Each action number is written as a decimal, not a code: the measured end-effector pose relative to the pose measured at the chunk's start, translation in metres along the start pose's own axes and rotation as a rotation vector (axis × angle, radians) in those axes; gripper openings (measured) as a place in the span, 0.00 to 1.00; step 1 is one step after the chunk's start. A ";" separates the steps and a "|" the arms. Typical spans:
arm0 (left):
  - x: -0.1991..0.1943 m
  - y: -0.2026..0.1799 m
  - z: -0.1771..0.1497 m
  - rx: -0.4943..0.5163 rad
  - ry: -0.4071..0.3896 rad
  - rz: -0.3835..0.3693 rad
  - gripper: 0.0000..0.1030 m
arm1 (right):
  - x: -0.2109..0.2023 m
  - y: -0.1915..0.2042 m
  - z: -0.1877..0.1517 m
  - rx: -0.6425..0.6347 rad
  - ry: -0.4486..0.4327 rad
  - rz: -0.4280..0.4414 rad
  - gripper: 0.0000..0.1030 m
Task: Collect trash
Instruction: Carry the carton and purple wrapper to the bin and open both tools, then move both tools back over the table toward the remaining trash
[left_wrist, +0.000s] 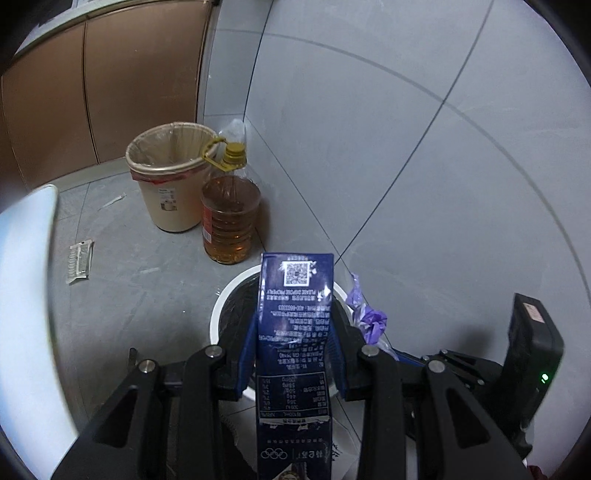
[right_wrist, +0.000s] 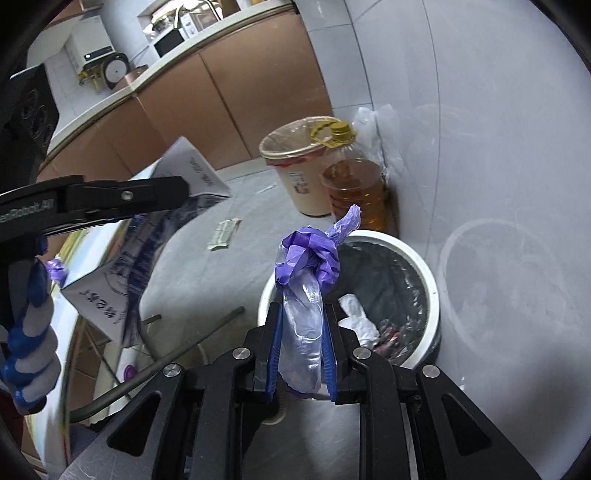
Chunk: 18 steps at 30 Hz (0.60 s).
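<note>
My left gripper (left_wrist: 294, 323) is shut on a tall dark blue drink carton (left_wrist: 295, 280), its blue pads pressing the carton's two sides. The carton hangs over a white-rimmed bin with a black liner (left_wrist: 218, 314). In the right wrist view my right gripper (right_wrist: 303, 314) is shut on a knotted purple plastic bag (right_wrist: 308, 254), held just at the near rim of the same bin (right_wrist: 424, 266). White crumpled paper (right_wrist: 356, 314) lies inside the bin. To the left, the carton (right_wrist: 125, 280) shows in the left gripper, with a gloved hand (right_wrist: 29, 354) on its handle.
A beige bin with a clear liner (left_wrist: 173, 192) and a large oil bottle with a yellow cap (left_wrist: 229, 218) stand by the tiled wall behind the white bin. A flat wrapper (left_wrist: 79, 260) lies on the grey floor. Brown cabinets (left_wrist: 110, 92) run along the back.
</note>
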<state>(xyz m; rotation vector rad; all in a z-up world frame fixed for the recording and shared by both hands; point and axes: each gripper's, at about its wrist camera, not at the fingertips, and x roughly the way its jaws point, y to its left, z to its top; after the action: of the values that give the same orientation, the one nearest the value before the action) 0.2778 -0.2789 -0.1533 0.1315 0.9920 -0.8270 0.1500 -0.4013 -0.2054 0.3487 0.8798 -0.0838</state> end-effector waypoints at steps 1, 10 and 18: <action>0.007 -0.001 0.001 -0.003 0.006 0.002 0.32 | 0.003 -0.002 0.001 -0.002 0.003 -0.008 0.22; 0.043 0.000 0.017 -0.050 0.023 -0.041 0.50 | 0.022 -0.014 0.005 0.010 0.004 -0.119 0.41; 0.002 -0.004 0.008 -0.069 -0.052 -0.015 0.50 | 0.000 -0.002 0.006 -0.006 -0.030 -0.127 0.41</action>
<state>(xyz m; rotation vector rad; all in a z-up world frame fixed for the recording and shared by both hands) 0.2813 -0.2868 -0.1494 0.0430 0.9719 -0.8049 0.1538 -0.4053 -0.2029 0.2850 0.8719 -0.2028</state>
